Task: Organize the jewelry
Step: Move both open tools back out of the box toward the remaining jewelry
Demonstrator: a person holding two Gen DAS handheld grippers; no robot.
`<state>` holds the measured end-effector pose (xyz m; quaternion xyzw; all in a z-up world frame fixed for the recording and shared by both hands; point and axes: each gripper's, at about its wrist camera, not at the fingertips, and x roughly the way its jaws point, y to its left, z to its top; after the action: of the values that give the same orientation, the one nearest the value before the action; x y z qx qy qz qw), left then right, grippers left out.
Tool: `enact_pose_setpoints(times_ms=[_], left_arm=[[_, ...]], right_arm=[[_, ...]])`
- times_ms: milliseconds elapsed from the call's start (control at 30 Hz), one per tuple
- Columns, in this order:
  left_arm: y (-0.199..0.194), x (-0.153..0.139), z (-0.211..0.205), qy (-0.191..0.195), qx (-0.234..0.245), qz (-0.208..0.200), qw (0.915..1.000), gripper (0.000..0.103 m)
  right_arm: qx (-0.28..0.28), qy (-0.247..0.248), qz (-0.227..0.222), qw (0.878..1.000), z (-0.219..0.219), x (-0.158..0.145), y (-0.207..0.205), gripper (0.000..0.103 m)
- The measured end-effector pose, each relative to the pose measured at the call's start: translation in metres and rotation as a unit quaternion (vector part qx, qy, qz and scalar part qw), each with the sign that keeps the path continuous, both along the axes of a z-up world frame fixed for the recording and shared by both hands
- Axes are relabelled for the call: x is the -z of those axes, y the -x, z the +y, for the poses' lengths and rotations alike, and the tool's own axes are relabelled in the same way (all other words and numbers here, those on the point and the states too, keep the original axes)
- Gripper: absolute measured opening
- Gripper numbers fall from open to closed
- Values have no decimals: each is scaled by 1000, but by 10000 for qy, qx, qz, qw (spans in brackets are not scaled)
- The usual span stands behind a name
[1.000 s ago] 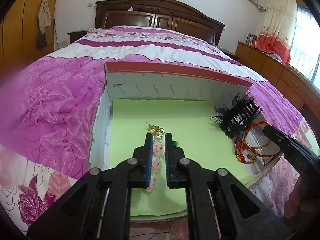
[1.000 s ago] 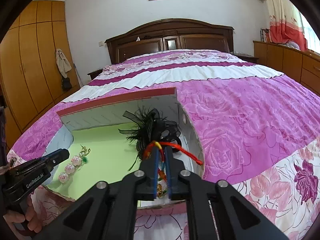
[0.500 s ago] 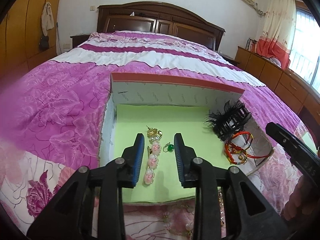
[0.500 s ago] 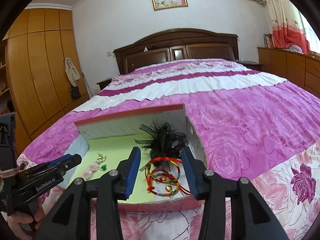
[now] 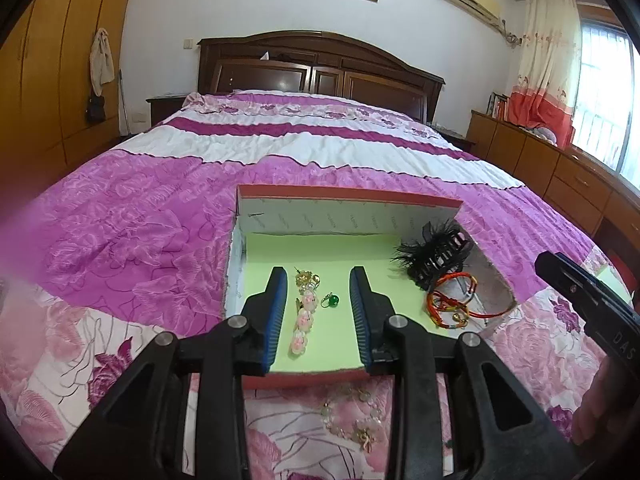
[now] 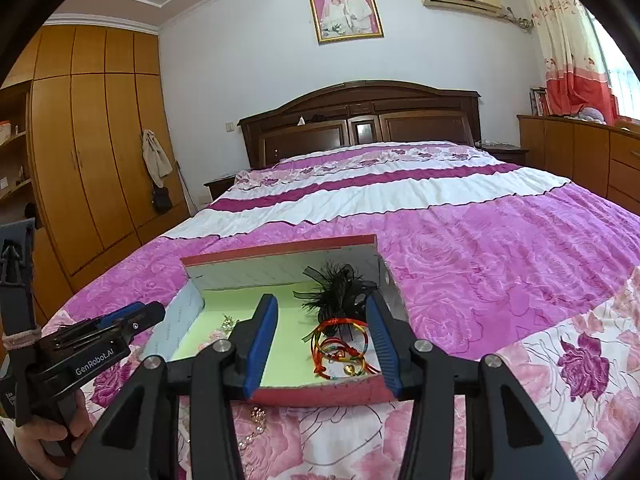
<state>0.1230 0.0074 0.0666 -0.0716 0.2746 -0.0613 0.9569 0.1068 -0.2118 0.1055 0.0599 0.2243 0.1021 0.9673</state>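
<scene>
A home bedroom; a wide bed [image 6: 460, 216] with a pink floral quilt fills it; behind the bed a dark headboard [image 6: 360, 120]; above that a framed portrait [image 6: 345, 12]; left of the bed a wardrobe [image 6: 88, 140]; right, curtains [image 5: 548, 68].

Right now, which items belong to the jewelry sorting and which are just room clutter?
Job: box, pink bead clip, green ring, red string bracelets, black feather clip, bead bracelet on the bedspread.
Clutter: framed photo, hanging cloth, curtain.
</scene>
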Motion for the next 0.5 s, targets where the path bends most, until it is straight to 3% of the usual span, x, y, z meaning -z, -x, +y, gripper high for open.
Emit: enact_pose_setpoints(times_ms=[500], left_arm=[[35, -6, -5, -103, 357, 239, 9990, 26]], right_arm=[[61, 40, 49, 10000, -12, -11, 47, 52]])
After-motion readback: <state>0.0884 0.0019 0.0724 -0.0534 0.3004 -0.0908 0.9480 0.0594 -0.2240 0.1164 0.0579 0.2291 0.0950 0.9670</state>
